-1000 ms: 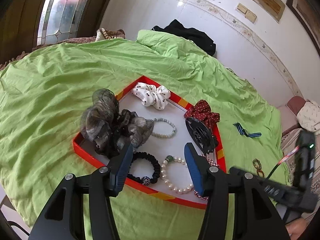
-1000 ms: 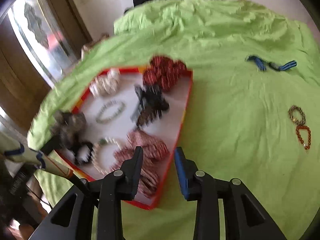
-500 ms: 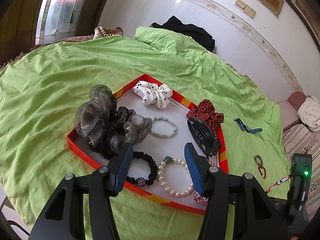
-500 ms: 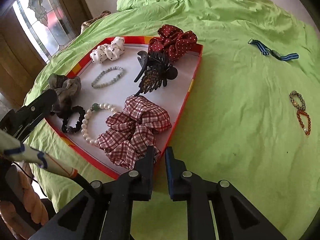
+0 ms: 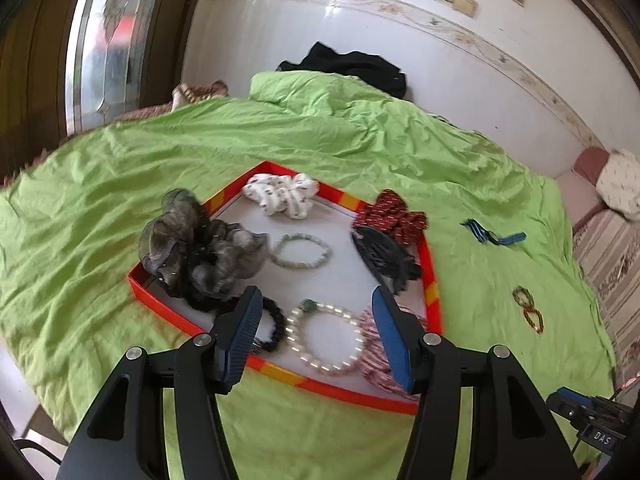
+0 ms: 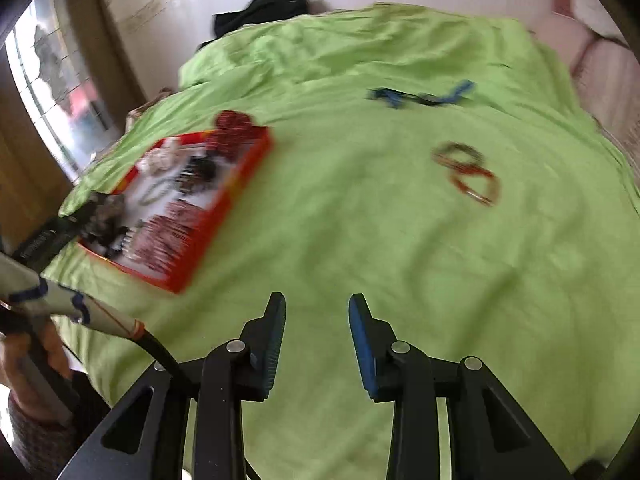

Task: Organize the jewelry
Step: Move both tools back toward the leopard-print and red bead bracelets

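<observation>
A red-rimmed tray point(image 5: 432, 276) lies on the green bedspread, holding scrunchies, a pearl bracelet point(image 5: 324, 336), a pale bead bracelet point(image 5: 301, 251) and a dark claw clip point(image 5: 386, 258). My left gripper point(image 5: 316, 316) hovers over the tray's near edge, its jaws opening with nothing between them. In the right wrist view the tray point(image 6: 236, 184) sits at left. My right gripper point(image 6: 316, 316) is over bare bedspread, jaws opening and empty. Two beaded bracelets point(image 6: 466, 172) and a blue striped band point(image 6: 420, 96) lie loose beyond it.
A black garment point(image 5: 348, 66) lies at the head of the bed against the white wall. A striped seat point(image 5: 608, 248) stands to the right of the bed. A person's hand point(image 6: 28, 360) holds the left gripper's handle at lower left.
My right gripper swung away from the tray's corner to the bare bedspread on the right, shutting and then parting its jaws. My left gripper drew back a little and its jaws widened slightly.
</observation>
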{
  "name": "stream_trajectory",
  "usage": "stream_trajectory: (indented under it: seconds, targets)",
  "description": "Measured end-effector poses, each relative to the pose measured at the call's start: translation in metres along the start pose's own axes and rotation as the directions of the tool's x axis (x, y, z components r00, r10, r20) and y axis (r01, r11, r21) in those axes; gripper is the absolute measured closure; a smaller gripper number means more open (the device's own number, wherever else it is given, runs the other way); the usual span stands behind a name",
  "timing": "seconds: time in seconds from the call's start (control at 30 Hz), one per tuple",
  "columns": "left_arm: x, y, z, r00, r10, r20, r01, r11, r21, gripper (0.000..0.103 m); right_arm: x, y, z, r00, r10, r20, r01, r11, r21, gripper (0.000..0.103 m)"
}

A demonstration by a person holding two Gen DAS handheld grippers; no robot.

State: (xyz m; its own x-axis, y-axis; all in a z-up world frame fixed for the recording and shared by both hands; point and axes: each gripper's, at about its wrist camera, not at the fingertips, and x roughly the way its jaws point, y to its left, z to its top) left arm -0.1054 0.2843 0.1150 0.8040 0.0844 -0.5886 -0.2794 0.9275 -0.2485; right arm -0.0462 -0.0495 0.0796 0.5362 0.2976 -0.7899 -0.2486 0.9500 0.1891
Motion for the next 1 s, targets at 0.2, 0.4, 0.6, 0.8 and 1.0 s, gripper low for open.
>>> stream_trajectory:
  seconds: [0.2,0.4,0.6,0.8,1.0]
  targets:
    - [-0.029,-0.06,-0.02,0.997,-0.057,-0.045,0.061,0.993,0.105,0.038,-0.012,-0.053,-0.023,0.999,-0.051,0.016,0.05,0.996,0.072,0.067]
    - [-0.042,-0.112,-0.043,0.99,-0.083,-0.111,0.105,0.973,0.204,0.036,-0.024,-0.085,-0.036,0.997,-0.044,0.063,0.037,0.993,0.116,0.061]
    - [-0.039,-0.144,-0.054,0.984,-0.066,-0.168,0.106,0.965,0.24,0.036,-0.032,-0.11,-0.04,0.994,-0.031,0.104,0.015,0.989,0.149,0.06]
    - [-0.032,-0.161,-0.061,0.98,-0.038,-0.197,0.092,0.957,0.273,0.036,-0.03,-0.133,-0.037,0.993,-0.023,0.112,0.0,0.98,0.197,0.06]
    - [-0.009,-0.176,-0.055,0.956,-0.083,-0.28,0.154,0.959,0.24,0.036,-0.017,-0.153,-0.012,0.997,0.001,0.083,-0.019,0.977,0.212,0.06]
